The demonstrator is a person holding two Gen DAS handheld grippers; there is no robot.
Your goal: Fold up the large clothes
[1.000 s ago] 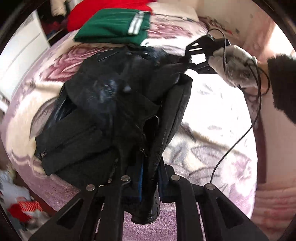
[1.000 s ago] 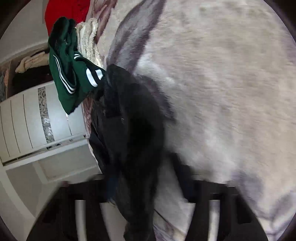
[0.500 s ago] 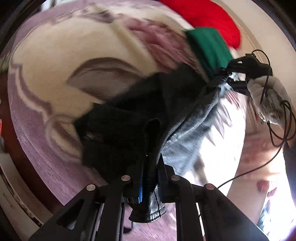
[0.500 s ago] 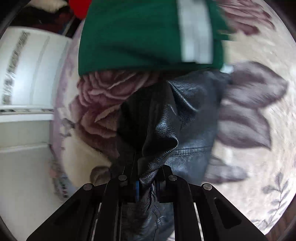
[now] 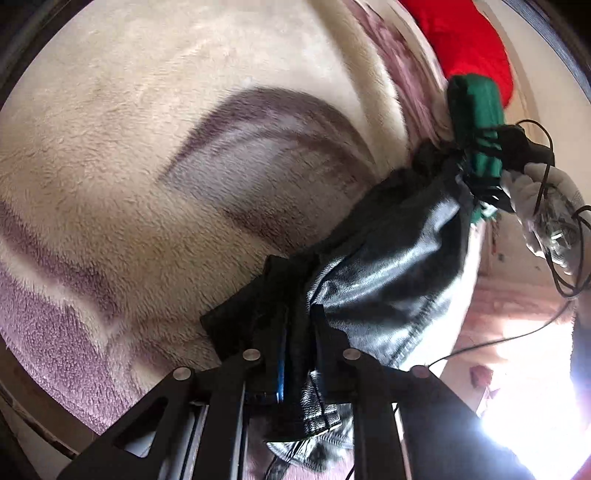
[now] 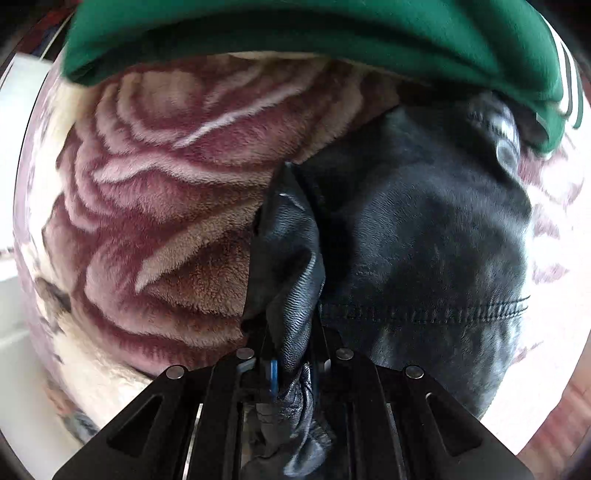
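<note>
Both grippers are matte black: the left gripper [image 5: 299, 332] and the right gripper [image 6: 291, 332] each show angular finger arms with triangular cut-outs, four round silver screw heads across the arms, and a strip of blue on the inside of one finger. In the left wrist view the right hand [image 5: 543, 206] wears a pale, whitish knitted glove. Thin black cables [image 5: 569, 254] loop over that glove and trail down from the black gripper body beside it.

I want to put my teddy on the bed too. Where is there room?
The wide cream patch of blanket left of the black leather jacket is bare. By the green garment and red garment it is crowded; the jacket's far end reaches the green one, and both grippers are there.
</note>
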